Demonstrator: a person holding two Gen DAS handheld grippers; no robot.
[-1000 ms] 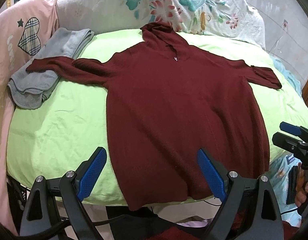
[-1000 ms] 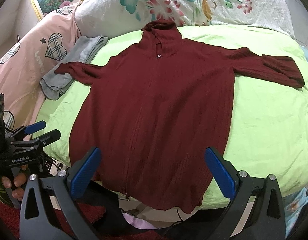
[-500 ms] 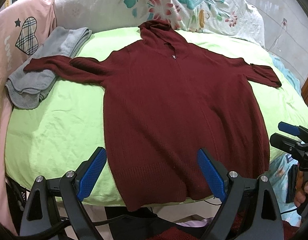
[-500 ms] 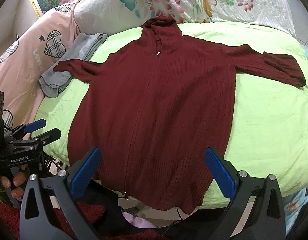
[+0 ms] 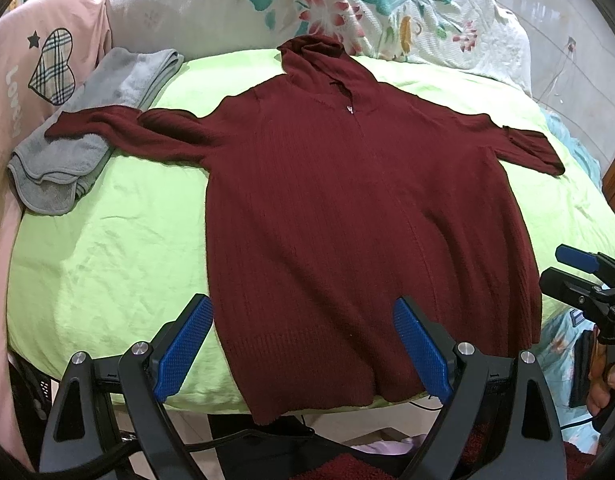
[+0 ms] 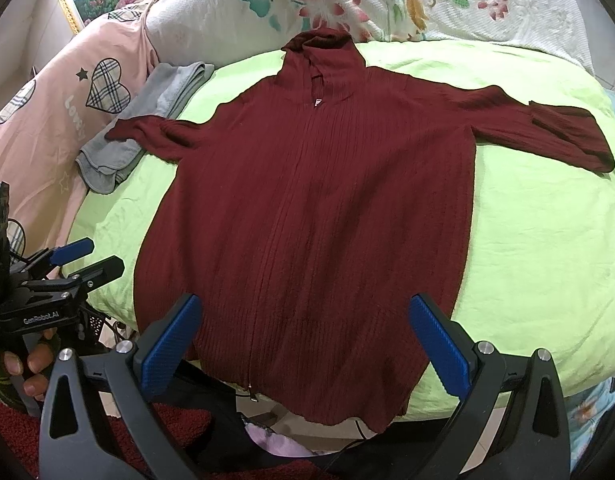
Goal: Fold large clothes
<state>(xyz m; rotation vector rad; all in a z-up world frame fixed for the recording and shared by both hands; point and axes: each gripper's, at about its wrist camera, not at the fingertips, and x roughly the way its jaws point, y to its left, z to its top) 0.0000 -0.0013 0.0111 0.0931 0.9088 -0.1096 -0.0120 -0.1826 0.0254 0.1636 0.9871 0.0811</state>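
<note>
Hovering wide apart and empty, each hand-held gripper (image 5: 303,344) (image 6: 307,344) faces the hoodie (image 5: 347,220); its hem overhangs the bed (image 5: 107,260), probably sliding off if tugged.

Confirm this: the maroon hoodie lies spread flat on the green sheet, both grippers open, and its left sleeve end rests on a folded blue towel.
Not quite: the towel is grey, as the left wrist view shows. The rest holds for the hoodie, sheet and grippers.
</note>
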